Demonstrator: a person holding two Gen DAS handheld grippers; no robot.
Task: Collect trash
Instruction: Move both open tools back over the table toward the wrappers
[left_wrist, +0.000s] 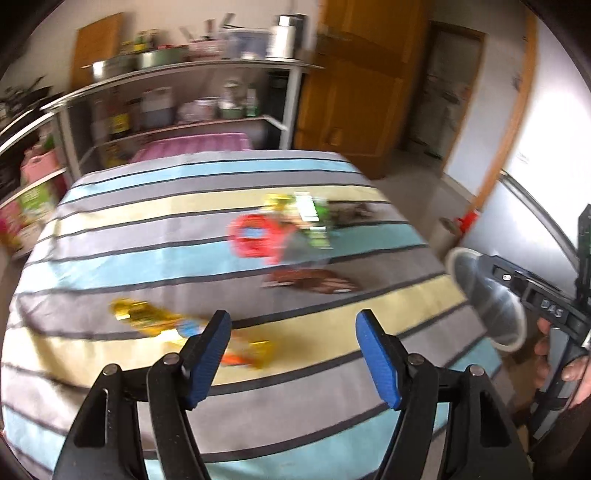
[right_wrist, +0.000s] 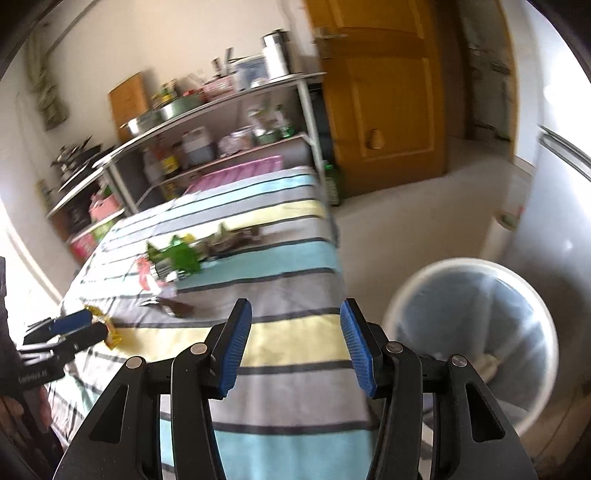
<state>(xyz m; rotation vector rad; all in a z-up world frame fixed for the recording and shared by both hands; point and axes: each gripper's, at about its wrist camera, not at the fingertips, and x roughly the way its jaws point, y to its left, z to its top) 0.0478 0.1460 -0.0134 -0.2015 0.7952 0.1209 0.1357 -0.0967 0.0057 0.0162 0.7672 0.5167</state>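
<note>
Near the table's (left_wrist: 110, 236) front edge lies the gold wrapper (left_wrist: 147, 317), just beyond your left gripper (left_wrist: 291, 354); both it and your right gripper (right_wrist: 295, 345) stand open, empty; wrapper looks light, crinkly, slippery: pinch its middle

Bright daylight, heavy motion blur, fisheye bending and dark corners.

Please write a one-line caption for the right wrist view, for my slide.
Open right claw above striped tablecloth strewn with crumpled green wrapper; white round bin beside it.
</note>
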